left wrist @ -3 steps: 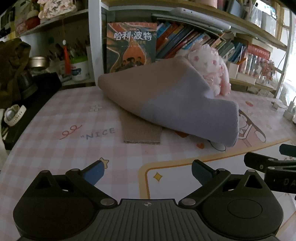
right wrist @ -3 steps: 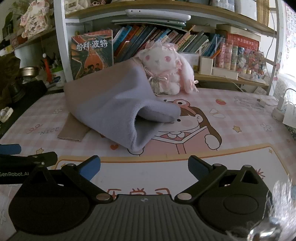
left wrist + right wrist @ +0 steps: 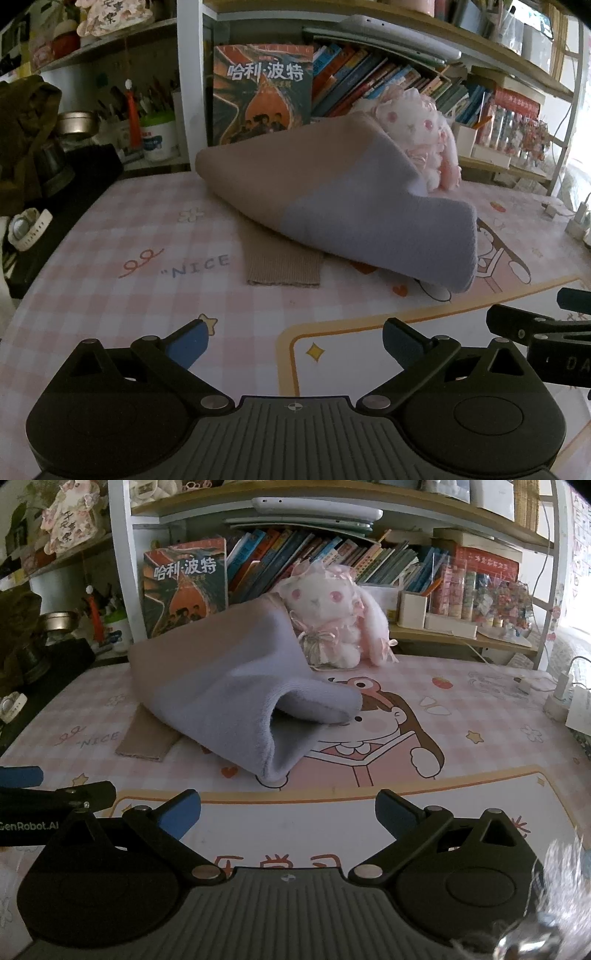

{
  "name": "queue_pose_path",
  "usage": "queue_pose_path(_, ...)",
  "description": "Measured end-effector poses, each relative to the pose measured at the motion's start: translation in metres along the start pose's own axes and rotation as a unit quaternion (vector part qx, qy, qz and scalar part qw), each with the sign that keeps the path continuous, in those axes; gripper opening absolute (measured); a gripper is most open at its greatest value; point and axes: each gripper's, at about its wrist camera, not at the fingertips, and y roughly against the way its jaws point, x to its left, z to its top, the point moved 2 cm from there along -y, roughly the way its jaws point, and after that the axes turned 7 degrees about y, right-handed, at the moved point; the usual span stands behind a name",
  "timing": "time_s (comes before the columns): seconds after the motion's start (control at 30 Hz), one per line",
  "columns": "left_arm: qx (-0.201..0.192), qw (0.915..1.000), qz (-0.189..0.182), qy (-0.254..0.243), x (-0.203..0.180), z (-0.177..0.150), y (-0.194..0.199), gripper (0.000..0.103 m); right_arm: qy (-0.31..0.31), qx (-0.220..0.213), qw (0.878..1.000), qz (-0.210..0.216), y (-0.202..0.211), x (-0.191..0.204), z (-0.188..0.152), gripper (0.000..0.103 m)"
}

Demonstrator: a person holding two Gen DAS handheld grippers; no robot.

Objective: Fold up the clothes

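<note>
A home study desk — bookshelf (image 3: 314, 554), plush rabbit (image 3: 332, 616), cartoon mat (image 3: 480, 716).

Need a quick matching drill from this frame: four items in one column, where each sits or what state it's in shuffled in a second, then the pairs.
Things:
1. sweater
2. plush rabbit
3. white watch
4. left gripper

Places or states:
A. at the back of the table, by the bookshelf
B. off the mat's left edge, on a dark surface
C. jaws wide open, nothing between them
D. bunched on the pink mat, tan half and lilac half, one tan cuff sticking out flat

Pairs: 1-D, 2-A, 3-B, 4-C
</note>
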Motion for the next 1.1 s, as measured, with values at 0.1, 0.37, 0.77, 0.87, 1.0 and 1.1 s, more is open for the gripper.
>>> queue_pose_path(0.1, 0.0, 1.0, -0.002, 0.0, 0.0008, 0.0007, 0.0009, 0.102, 0.0, 0.0, 1.0, 0.0, 0.0005, 0.0006, -0.0006, 0.102)
queue_pose_path(0.37, 0.001, 1.0, -0.004, 0.001, 0.0015, 0.0009, 0.0016, 0.102, 0.0, 0.002, 1.0, 0.001, 0.0, 0.0011, -0.0001, 0.102)
queue_pose_path(0.77, 0.003, 1.0, -0.006, 0.0, 0.0001, 0.0006, 0.0024, 0.102, 0.002, 0.002, 1.0, 0.0, 0.0016, 0.0006, -0.0024, 0.102)
queue_pose_path(0.87, 0.003, 1.0, -0.005, 0.001, 0.0004, 0.0, 0.0022, 0.102, 0.002, 0.003, 1.0, 0.0, 0.0017, 0.0005, -0.0022, 0.102)
queue_pose_path(1.0, 0.003, 1.0, -0.005, 0.002, 0.0, 0.0002, 0.0011, 0.102, 0.002, 0.003, 1.0, 0.0, 0.0007, 0.0009, -0.0018, 0.102)
queue_pose_path(1.1, 0.004, 1.0, -0.005, 0.002, 0.0, 0.0006, 0.0006, 0.102, 0.001, 0.004, 1.0, 0.0, 0.0002, 0.0005, -0.0017, 0.102)
